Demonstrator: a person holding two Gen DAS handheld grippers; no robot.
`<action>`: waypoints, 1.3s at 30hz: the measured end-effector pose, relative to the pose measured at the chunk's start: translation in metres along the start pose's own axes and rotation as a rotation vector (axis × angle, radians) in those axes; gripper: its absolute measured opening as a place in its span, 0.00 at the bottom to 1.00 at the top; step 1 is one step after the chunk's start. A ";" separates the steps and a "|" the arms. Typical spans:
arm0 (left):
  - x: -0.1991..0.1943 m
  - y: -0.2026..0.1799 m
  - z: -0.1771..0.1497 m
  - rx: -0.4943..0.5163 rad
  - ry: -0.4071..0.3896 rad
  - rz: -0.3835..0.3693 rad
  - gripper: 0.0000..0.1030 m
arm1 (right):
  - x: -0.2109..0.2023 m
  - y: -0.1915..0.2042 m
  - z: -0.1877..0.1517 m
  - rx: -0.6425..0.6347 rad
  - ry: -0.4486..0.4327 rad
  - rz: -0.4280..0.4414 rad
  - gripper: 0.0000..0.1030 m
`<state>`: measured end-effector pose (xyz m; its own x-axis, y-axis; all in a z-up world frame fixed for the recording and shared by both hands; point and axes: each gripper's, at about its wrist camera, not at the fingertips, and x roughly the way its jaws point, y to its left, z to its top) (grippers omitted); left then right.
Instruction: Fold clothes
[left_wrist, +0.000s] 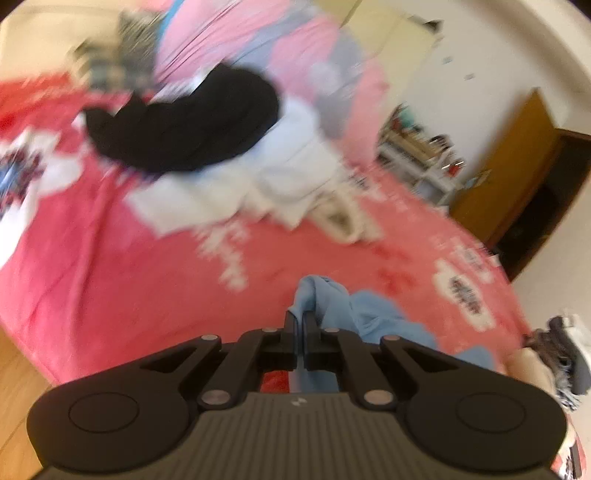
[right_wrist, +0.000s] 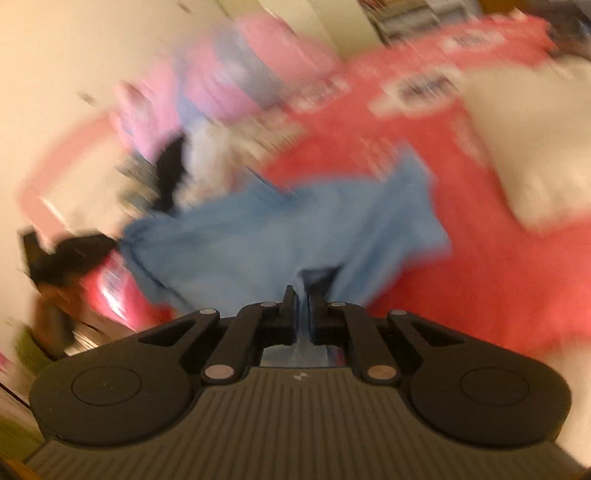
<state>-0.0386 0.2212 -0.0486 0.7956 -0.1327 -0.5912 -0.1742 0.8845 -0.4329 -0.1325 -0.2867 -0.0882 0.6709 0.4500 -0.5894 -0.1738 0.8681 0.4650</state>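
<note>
A bed under a red blanket with white patterned patches fills both views, in a room with pale walls and a wooden door at the far right of the left wrist view. The left gripper has its fingers clenched on a fold of the light blue garment, which bunches up just past the tips and trails off toward the right over the blanket. The right gripper likewise pinches an edge of the light blue garment, the cloth spreading wide ahead of it across the bed. Farther out lies a heap of clothes: a black piece on top of white ones, with pink and grey bedding behind. Both pictures are smeared by motion, the right one heavily, so the garment's kind and the small things on the shelf cannot be made out.
</note>
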 end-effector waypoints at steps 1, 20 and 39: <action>0.006 0.005 -0.001 -0.004 0.026 0.024 0.04 | 0.001 -0.001 -0.004 -0.011 0.017 -0.055 0.05; -0.006 -0.005 -0.022 0.220 -0.021 0.047 0.57 | 0.147 0.088 0.118 -0.304 0.005 0.101 0.48; -0.005 0.001 -0.011 0.237 -0.013 0.039 0.57 | 0.043 0.186 0.001 -0.349 0.268 0.840 0.04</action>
<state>-0.0486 0.2174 -0.0536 0.7986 -0.0916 -0.5948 -0.0650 0.9694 -0.2366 -0.1350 -0.1060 -0.0268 0.0477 0.9515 -0.3041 -0.7594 0.2323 0.6078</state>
